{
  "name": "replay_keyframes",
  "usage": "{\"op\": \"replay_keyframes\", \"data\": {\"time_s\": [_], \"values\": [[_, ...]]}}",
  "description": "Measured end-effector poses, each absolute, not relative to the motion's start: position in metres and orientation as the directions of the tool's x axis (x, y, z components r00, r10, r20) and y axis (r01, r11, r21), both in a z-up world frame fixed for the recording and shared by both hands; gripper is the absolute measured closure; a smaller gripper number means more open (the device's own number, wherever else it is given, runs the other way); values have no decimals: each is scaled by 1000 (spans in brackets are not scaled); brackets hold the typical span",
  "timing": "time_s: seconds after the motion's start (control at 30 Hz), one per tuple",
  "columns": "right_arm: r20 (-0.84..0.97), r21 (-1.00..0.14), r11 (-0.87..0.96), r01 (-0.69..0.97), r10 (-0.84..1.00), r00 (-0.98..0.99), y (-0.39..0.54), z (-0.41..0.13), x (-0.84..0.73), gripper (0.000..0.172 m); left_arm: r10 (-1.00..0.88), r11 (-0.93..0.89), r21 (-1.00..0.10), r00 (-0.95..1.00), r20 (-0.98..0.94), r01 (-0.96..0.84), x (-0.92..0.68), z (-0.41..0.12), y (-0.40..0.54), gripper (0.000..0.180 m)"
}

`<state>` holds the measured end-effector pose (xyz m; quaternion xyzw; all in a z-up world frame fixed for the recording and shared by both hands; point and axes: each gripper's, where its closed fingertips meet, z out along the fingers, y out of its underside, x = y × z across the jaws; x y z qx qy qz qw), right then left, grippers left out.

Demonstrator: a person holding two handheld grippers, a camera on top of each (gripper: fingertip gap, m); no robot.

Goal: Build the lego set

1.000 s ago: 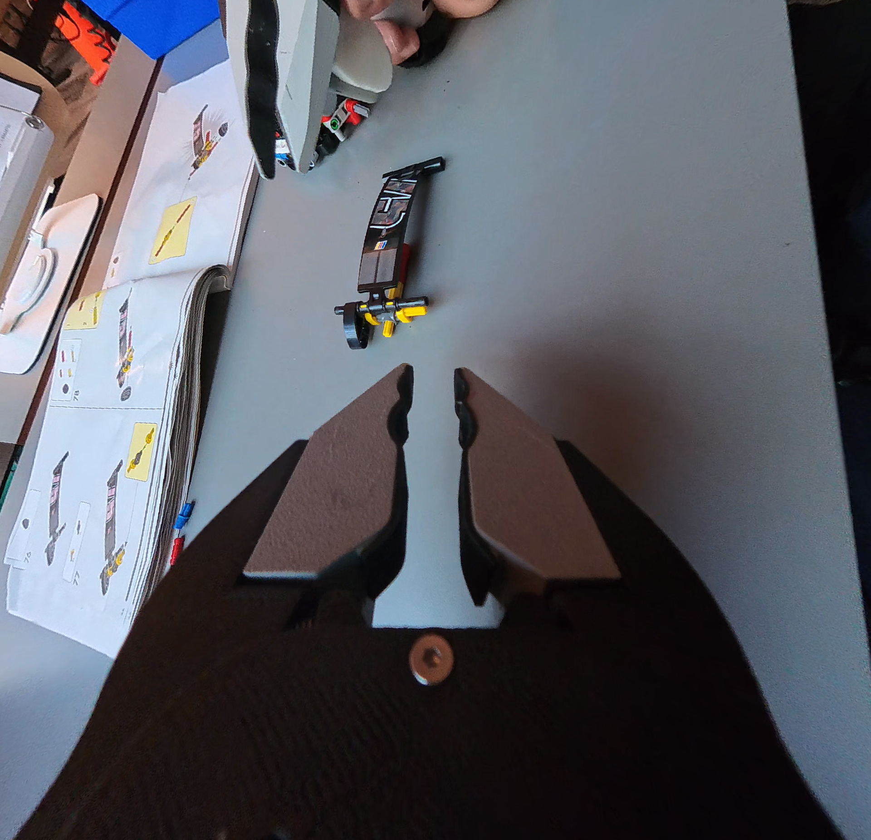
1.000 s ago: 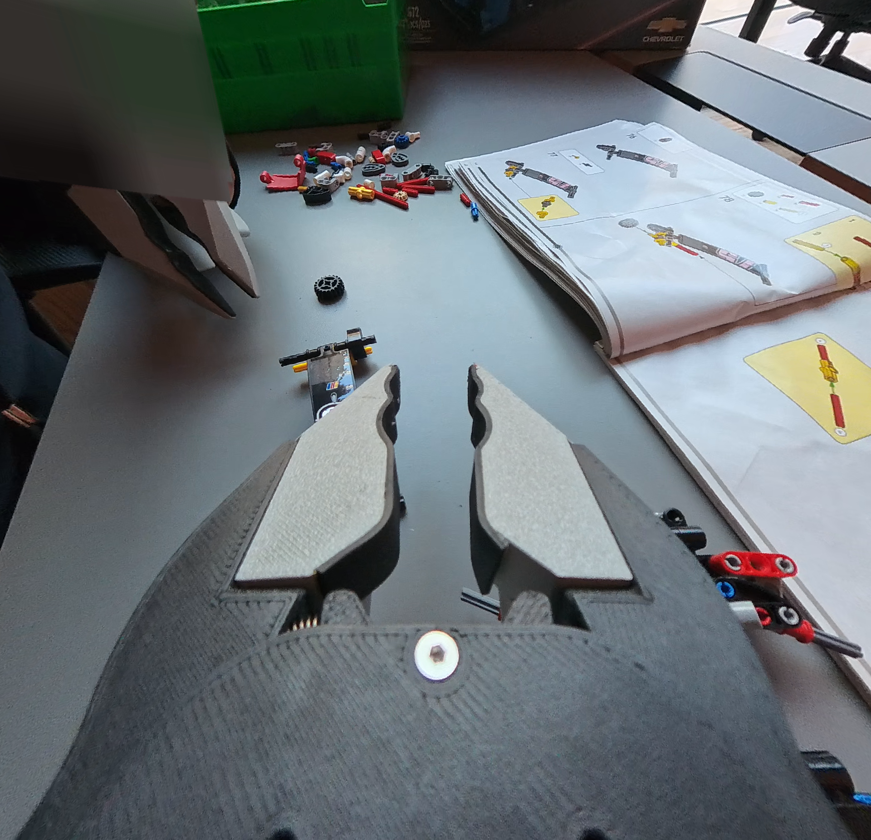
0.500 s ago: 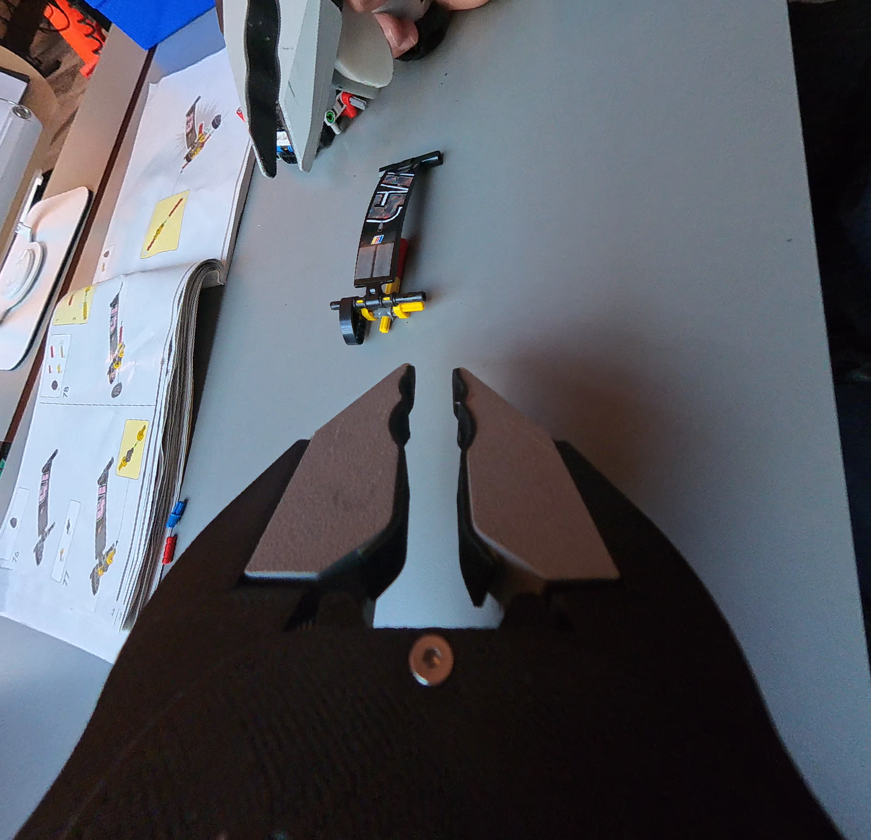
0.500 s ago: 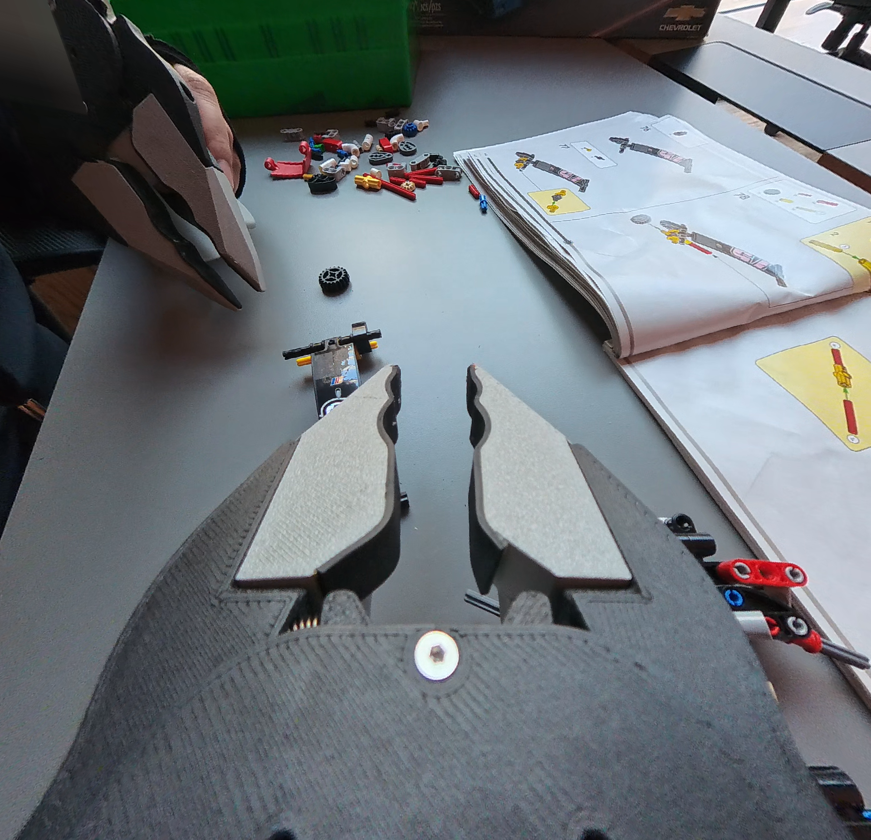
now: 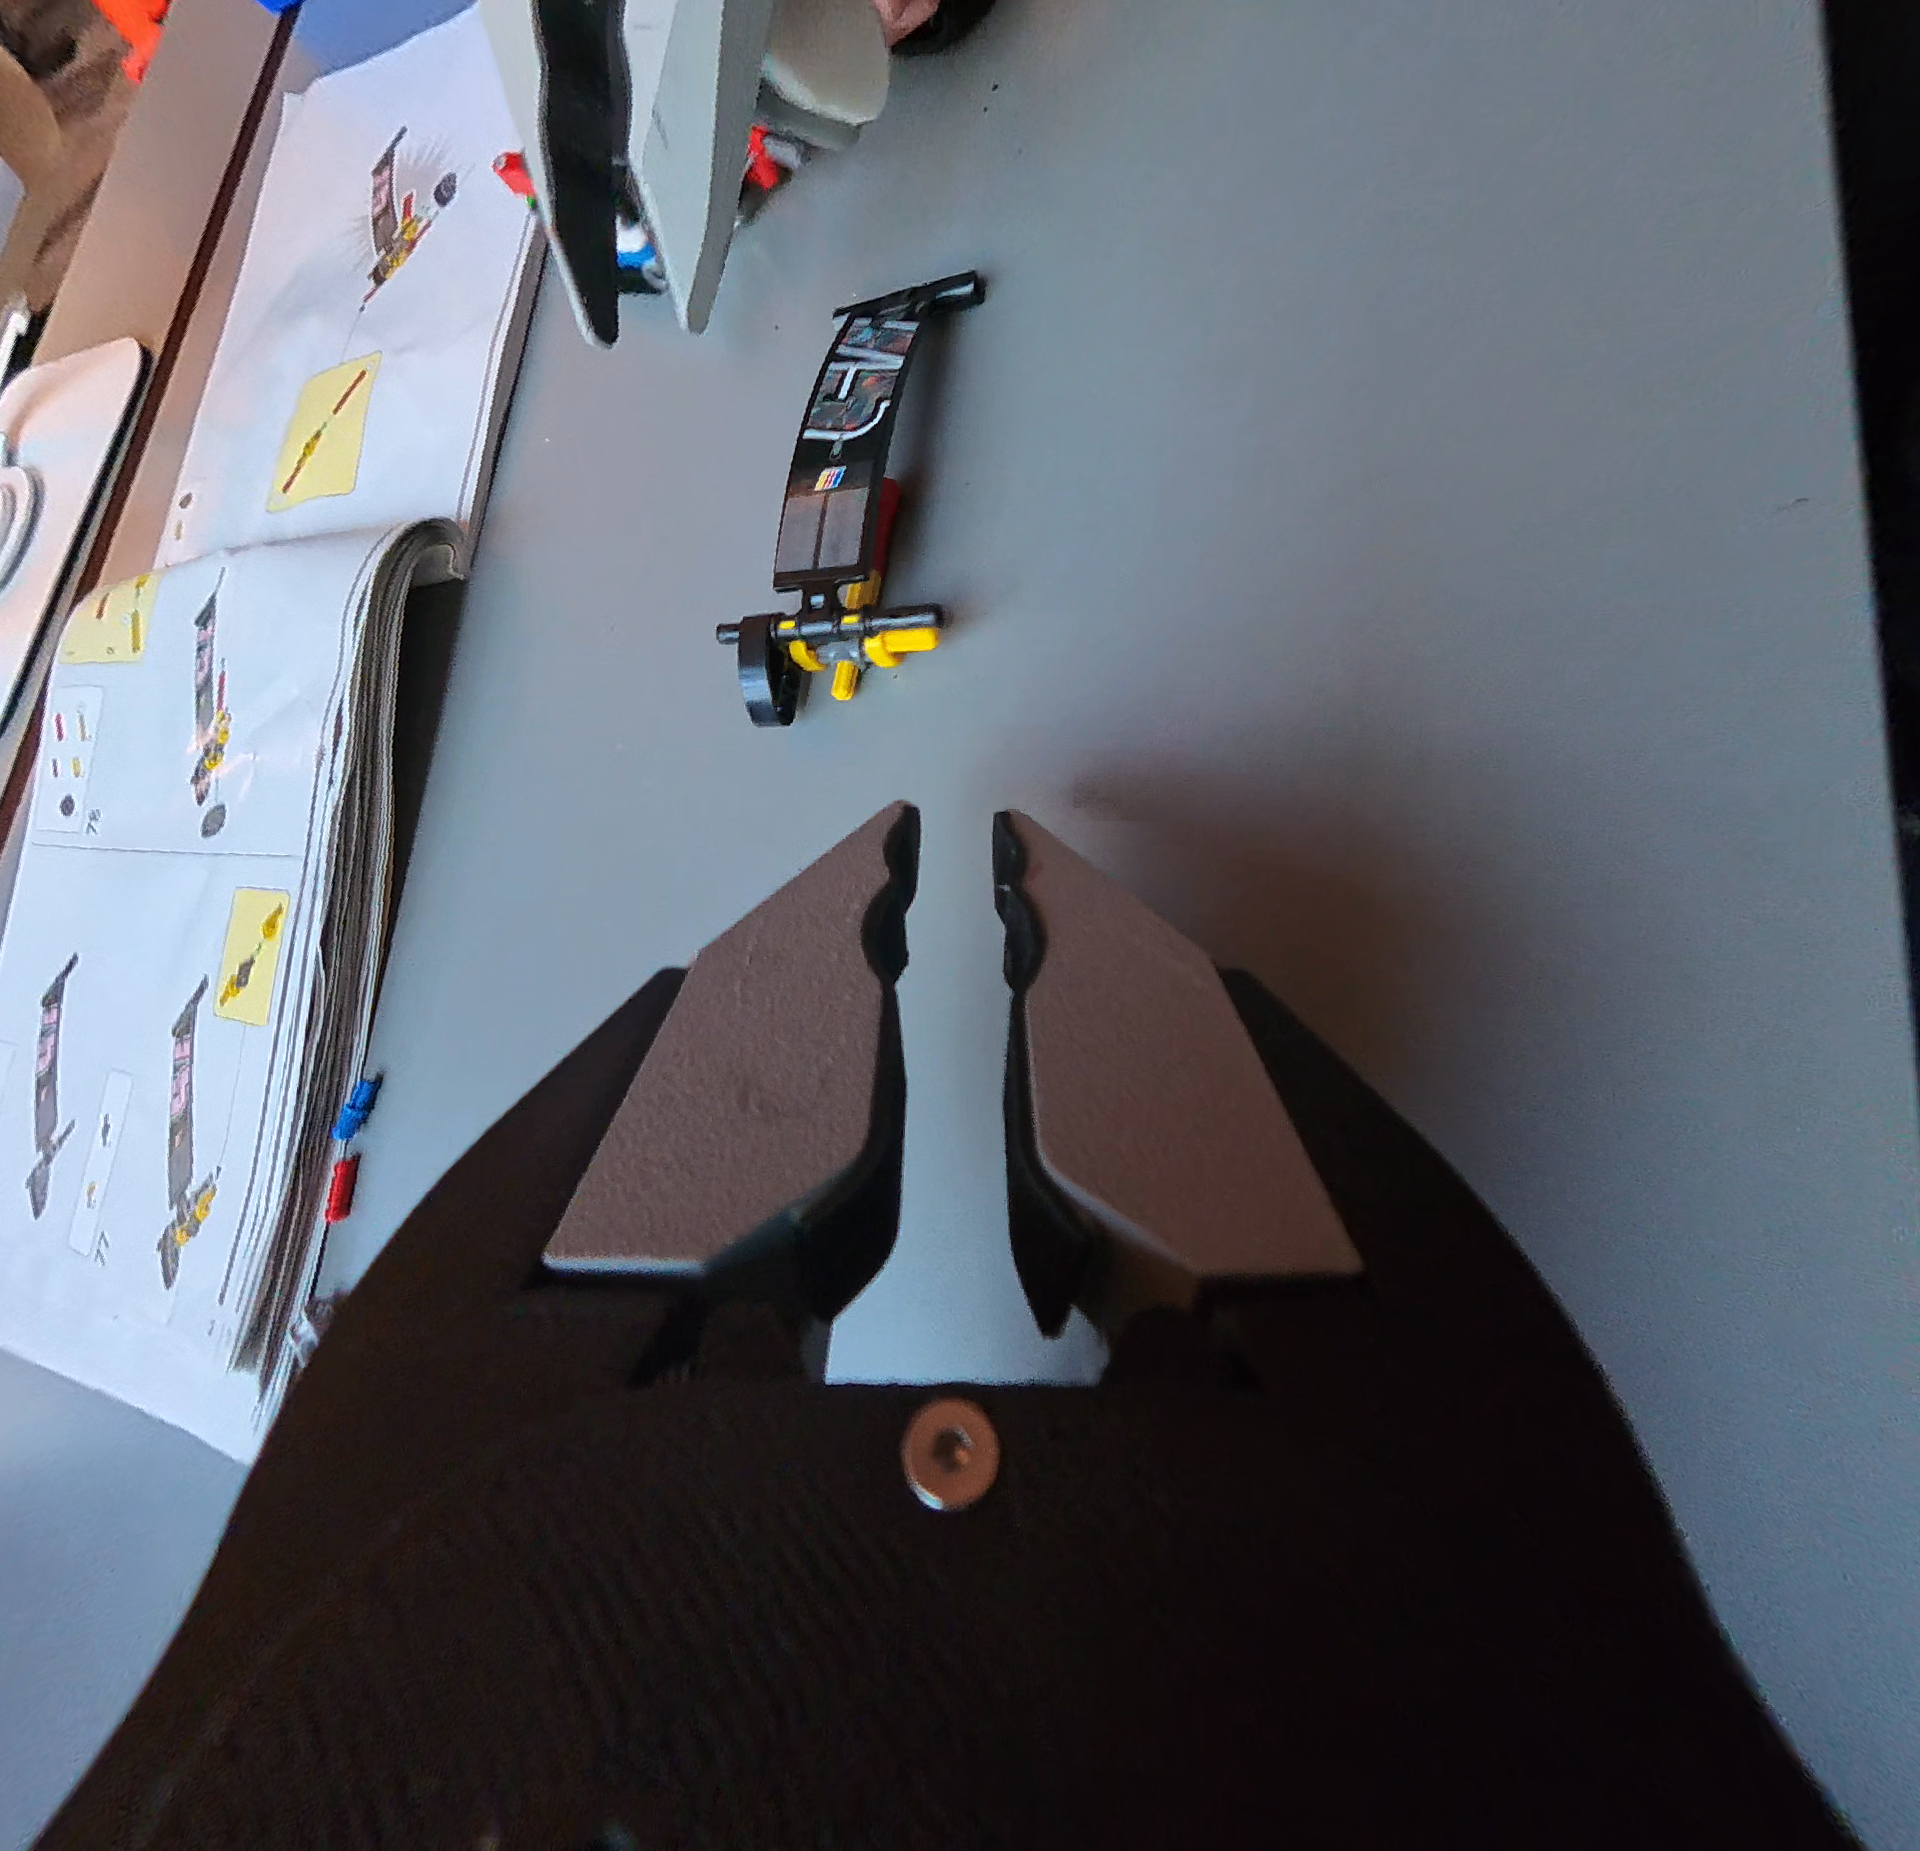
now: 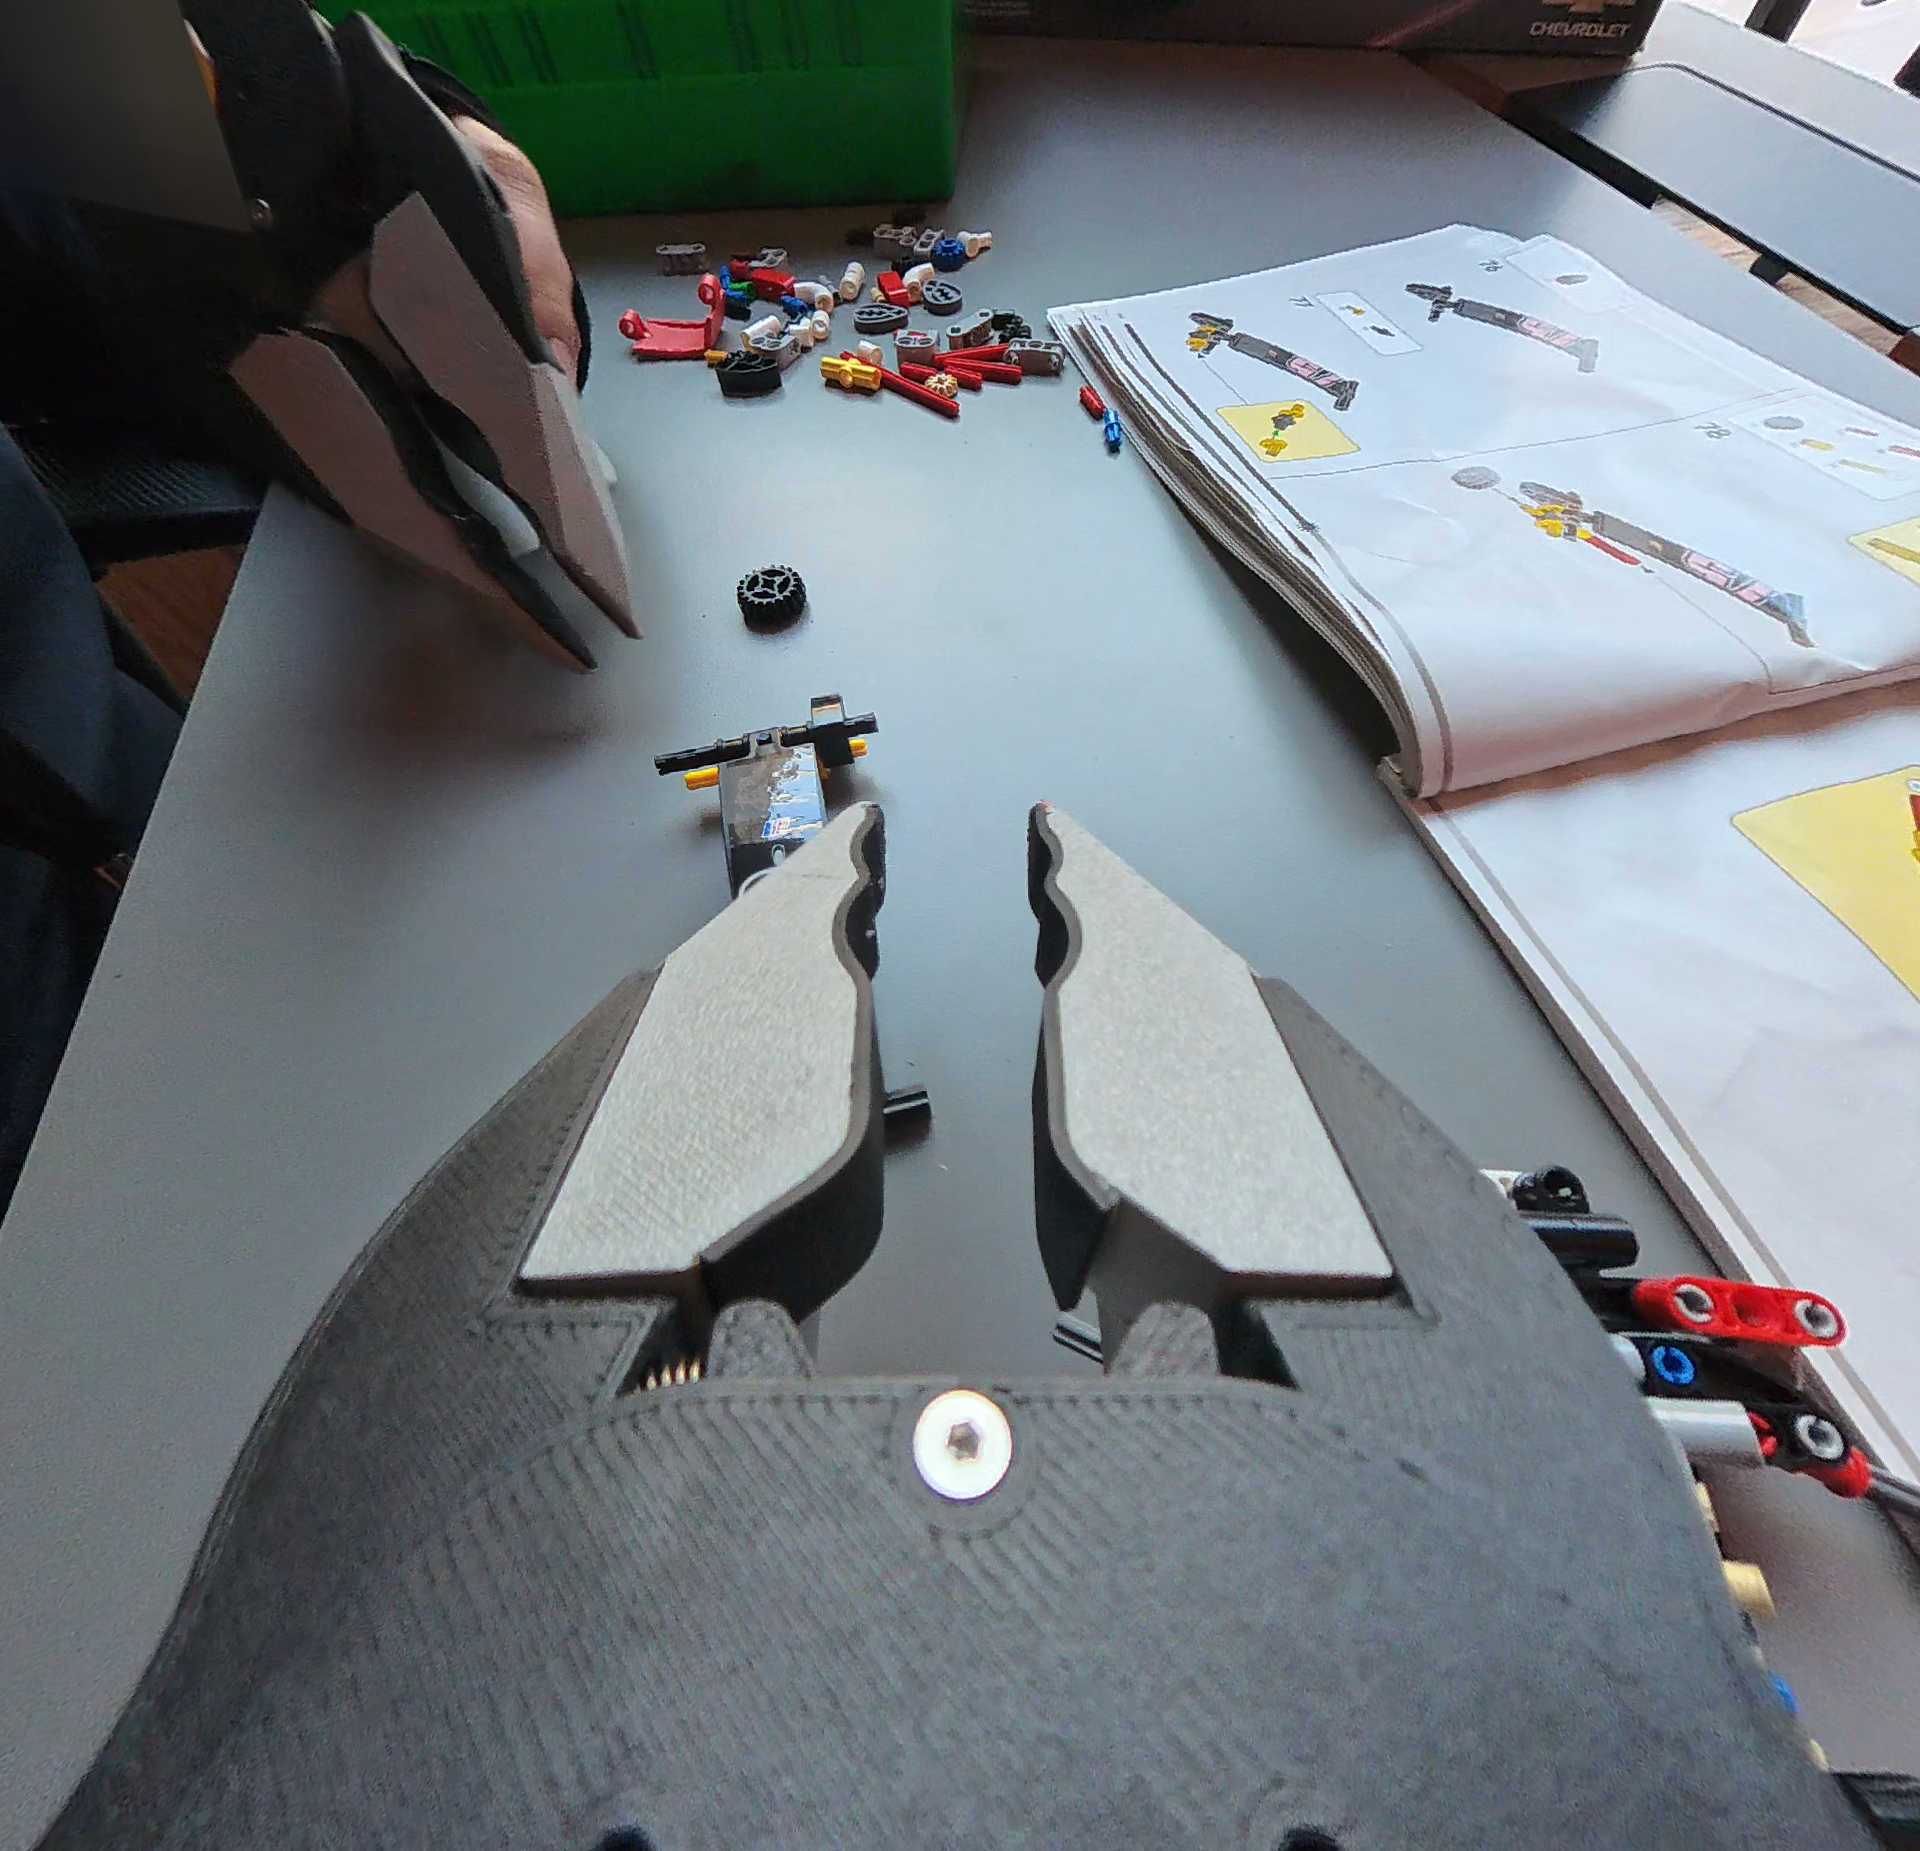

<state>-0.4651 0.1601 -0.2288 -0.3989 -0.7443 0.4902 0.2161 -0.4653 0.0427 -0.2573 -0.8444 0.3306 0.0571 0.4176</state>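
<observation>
Left wrist view first: my left tongs (image 5: 956, 825) stand slightly parted with only bare grey worktop (image 5: 1455, 451) showing through the narrow gap, gripping nothing. Just ahead of them lies the long curved black plastic panel with a printed sticker, joined to a black cross axle with yellow connectors and a black curved piece (image 5: 842, 513); it rests flat on the worktop, apart from my fingertips. Beyond it, at the top, the right tongs (image 5: 649, 321) point down toward the worktop, tips near the panel's far end, with small red and blue pieces behind them. To the left lies the open white instruction booklet (image 5: 208, 762), and a small blue pin (image 5: 358, 1105) and a small red pin (image 5: 341, 1183) sit beside its page edge. Over to the right wrist view: my right tongs (image 6: 956, 830) are open, nothing between the pads, and the black panel assembly (image 6: 774, 793) lies just left of the left fingertip (image 6: 847, 845), partly hidden under it; whether they touch I cannot tell. Farther on sits a small black toothed gear (image 6: 772, 596), then a scatter of loose red, white and grey building pieces (image 6: 862, 321) before a green plastic bin (image 6: 665, 76). The left tongs (image 6: 608, 648) hover at the left.
</observation>
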Motion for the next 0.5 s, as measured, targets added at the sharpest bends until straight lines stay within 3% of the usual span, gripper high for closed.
{"op": "replay_keyframes", "data": {"time_s": [0.13,0.3,0.5], "values": [[-68,-905,202,375,800,-596,159,-228,-464,147,-423,-528,-664,843,-334,-528,-492,-262,46,170],[-60,-909,207,362,794,-605,155,-226,-462,147,-270,-565,-752,937,-222,-341,-529,-245,46,169],[-53,-910,214,354,788,-613,152,-225,-461,147,-234,-674,-719,972,-13,-172,-537,-267,42,134]]}}
